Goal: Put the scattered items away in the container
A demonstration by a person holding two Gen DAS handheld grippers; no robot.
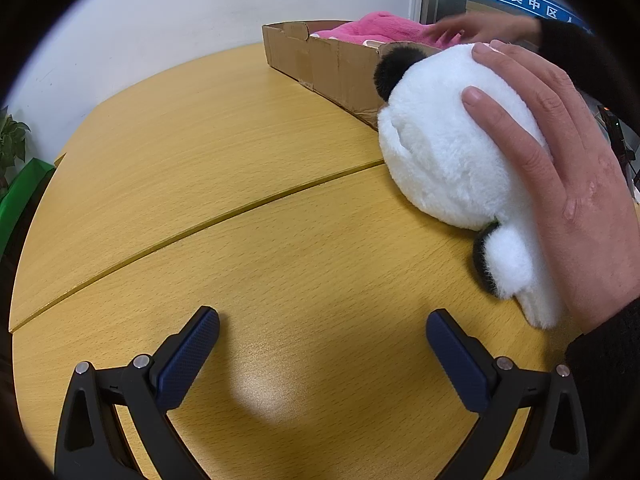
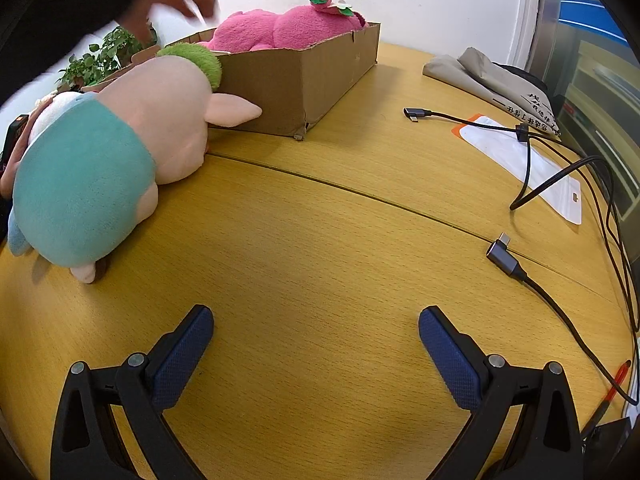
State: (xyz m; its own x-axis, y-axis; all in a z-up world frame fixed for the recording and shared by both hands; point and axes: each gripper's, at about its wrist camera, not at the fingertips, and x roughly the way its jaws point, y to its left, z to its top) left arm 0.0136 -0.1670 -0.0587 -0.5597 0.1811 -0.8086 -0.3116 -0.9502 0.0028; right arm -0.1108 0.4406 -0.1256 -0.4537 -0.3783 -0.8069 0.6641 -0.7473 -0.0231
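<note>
Both grippers are sitting nearest the lens, low over bare table: left gripper spread wide, pinching nothing; right gripper the same, jaws apart over empty wood. Neither is touching a toy, so they look parked while bare hands are doing the arranging.

A hand is pressing down on the panda, which is lying on its side just beside the box wall, probably being set down as a scattered item. A second hand, blurred, is reaching over the pink plush, which is already lying inside the box near the table's far edge.

The pig in the teal top is lying on the table, head against the box's near wall, outside it. Cables and a pouch are lying toward the right edge, well apart from the toys.

Judgement: panda and pig are yet to go in; box is shallow and partly filled, so placement room is getting tight.
</note>
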